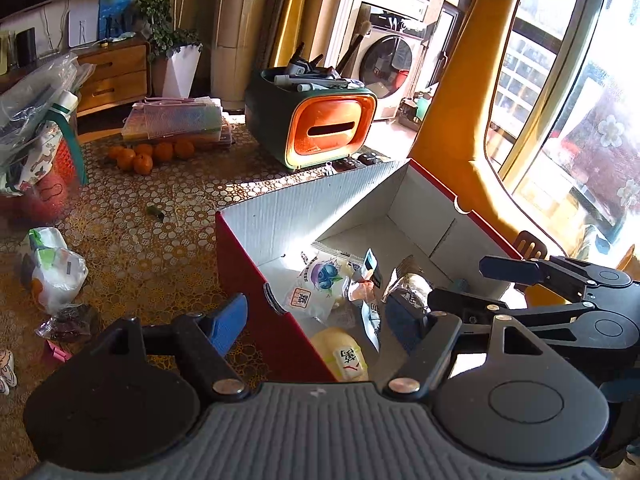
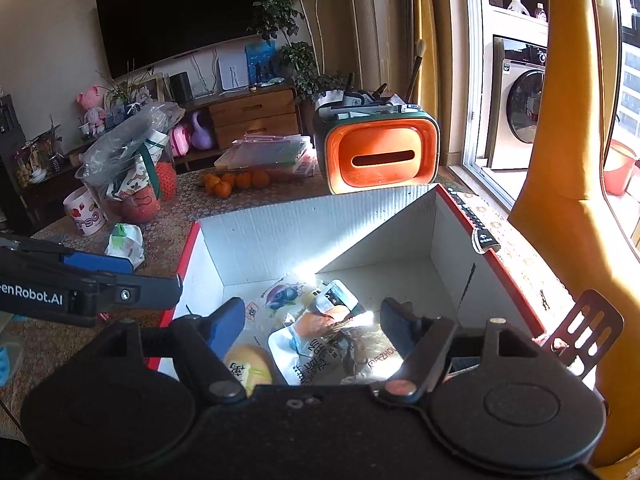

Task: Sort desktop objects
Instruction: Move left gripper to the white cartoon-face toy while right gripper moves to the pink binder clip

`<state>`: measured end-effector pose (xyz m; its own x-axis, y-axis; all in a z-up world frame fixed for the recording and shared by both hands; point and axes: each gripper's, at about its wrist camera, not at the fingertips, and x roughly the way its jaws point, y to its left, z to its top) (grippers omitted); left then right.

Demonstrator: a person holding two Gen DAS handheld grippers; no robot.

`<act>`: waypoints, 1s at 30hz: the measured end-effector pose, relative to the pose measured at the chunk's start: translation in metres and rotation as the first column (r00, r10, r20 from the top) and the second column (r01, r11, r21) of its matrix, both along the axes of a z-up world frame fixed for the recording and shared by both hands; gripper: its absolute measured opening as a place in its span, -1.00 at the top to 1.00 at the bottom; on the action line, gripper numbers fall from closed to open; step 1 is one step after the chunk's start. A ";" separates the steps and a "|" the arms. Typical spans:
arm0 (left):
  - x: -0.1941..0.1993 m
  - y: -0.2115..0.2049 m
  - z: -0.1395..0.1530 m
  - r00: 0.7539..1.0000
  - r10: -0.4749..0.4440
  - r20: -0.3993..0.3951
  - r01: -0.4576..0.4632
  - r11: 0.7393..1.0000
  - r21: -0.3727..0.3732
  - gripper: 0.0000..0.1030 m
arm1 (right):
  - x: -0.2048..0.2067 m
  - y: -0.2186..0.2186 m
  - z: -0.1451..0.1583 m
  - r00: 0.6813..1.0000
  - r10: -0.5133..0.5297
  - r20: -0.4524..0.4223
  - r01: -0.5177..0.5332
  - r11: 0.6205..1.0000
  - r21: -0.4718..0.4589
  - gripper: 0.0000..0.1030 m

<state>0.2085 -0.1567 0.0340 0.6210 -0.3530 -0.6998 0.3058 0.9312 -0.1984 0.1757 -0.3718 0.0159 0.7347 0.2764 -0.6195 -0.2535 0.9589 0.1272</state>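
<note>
Two grippers hang over the red cardboard box (image 2: 516, 280). Left gripper (image 1: 316, 320), fingers spread and empty, straddles the box's near wall; right gripper (image 2: 312, 320), likewise spread and empty, sits above the contents. Box holds a blueberry snack packet (image 2: 280, 296), a yellow bun-like item (image 2: 248, 368) and foil pouches (image 2: 352, 352). Likely a deposit just completed; next move calls for fetching the white packets (image 1: 56, 272) left on the patterned tablecloth (image 1: 140, 240).

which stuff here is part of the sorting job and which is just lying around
In the job:
red box
blueberry snack bag inside it
yellow pack inside it
white wrapped packets on the table
left tongs, open
right tongs, open

Lying about:
oranges
orange tissue holder
strawberry mug
</note>
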 end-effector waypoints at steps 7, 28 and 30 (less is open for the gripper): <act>-0.020 0.032 0.004 0.999 0.031 0.019 -0.031 0.999 -0.020 -0.49 | -0.017 0.025 0.010 0.999 0.024 0.023 -0.024 1.000 -0.011 -0.64; -0.073 0.130 0.003 0.991 0.113 0.075 -0.110 0.993 -0.046 -0.65 | -0.051 0.115 0.019 0.991 0.104 0.083 -0.103 0.995 -0.018 -0.83; -0.079 0.140 0.001 0.989 0.124 0.077 -0.120 0.991 -0.055 -0.65 | -0.055 0.124 0.019 0.990 0.116 0.087 -0.114 0.993 -0.025 -0.84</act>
<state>0.1292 -0.0164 0.0354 0.7150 -0.3045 -0.6293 0.2072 0.9520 -0.2252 0.1211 -0.2481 0.0352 0.7507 0.3504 -0.5601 -0.3713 0.9250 0.0810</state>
